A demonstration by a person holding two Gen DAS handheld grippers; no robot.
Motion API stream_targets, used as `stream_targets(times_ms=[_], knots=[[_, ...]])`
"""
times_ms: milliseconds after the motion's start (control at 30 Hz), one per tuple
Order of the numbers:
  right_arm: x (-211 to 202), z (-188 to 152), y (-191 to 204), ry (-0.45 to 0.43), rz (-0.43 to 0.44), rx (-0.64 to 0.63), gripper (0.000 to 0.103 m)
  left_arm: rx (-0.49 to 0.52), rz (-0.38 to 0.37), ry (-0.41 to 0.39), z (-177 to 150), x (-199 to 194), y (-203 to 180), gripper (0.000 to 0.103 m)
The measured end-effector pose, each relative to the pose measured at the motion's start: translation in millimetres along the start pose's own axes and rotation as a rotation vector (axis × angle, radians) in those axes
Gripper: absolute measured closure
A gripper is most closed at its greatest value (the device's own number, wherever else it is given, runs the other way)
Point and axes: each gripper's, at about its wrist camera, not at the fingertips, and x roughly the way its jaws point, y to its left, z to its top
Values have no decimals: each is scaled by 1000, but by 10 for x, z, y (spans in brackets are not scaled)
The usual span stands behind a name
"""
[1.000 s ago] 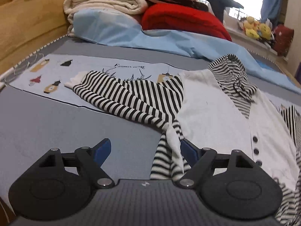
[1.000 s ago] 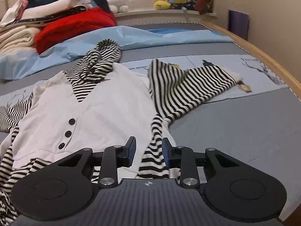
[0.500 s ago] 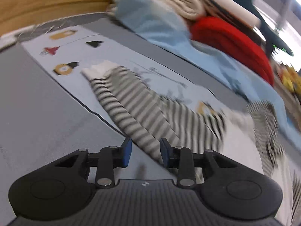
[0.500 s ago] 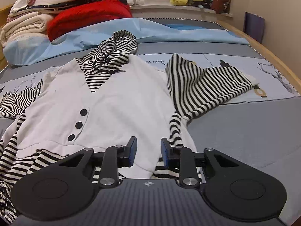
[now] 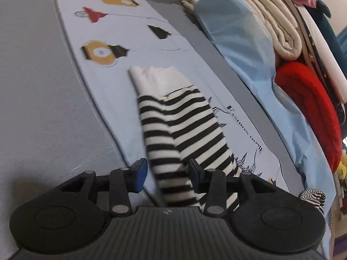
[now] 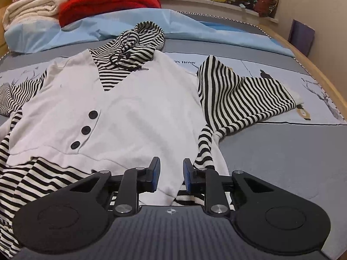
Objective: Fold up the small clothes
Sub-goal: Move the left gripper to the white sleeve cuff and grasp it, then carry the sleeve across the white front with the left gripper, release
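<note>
Looking through the left wrist camera, I see my left gripper over the striped sleeve of the small hooded top; its jaws are opening, the knitted cloth lies between the blue pads, and I see a gap at the left pad, so nothing is pinched. This sleeve is a soft ribbed knit with black and white bands, and it ends in a plain white cuff. Its long axis runs from the gripper away to the far side, cuff farthest. It lies on the smooth printed bed sheet. In the right wrist view the top lies flat on the bed, chest up, hood pointing far, three black buttons on the white front. My right gripper hovers at the near hem with jaws narrowly apart; I cannot tell if they grip the cloth.
</note>
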Motion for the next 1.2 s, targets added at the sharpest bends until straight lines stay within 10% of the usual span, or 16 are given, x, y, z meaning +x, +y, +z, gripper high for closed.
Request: stream_targets(times_ms=[100,200,333,467,600,767,1067,1200], knots=[[18,0,15,8,-6,-1,79,77,54,-50,-21,-36,-120,102],[19,-14,46,10,-11,-16,79,233,56,-188,-89,-308,-490,102],[10,-13,79,7,-12,-30,79,430,-200,-250,-357,-842,-1198,102],[-19,-12,67,1,-13,-23,79,658,-534,-107,-1060,-1301,-1801,102],[-58,-20,73,-5,-11,-24,79,939,-682,182,-2065,-1445,-2198,100],[-133,-31,26,-10,-2,-2,79,938,-612,340,-2415,-1589,-2284,76],[-358,60,-80,-103,46,80,85,559,-304,179,-1526,-1914,-1986,76],[-342,224,-32,-137,98,140,95,557,-162,188,-1474,-1751,-1860,76]])
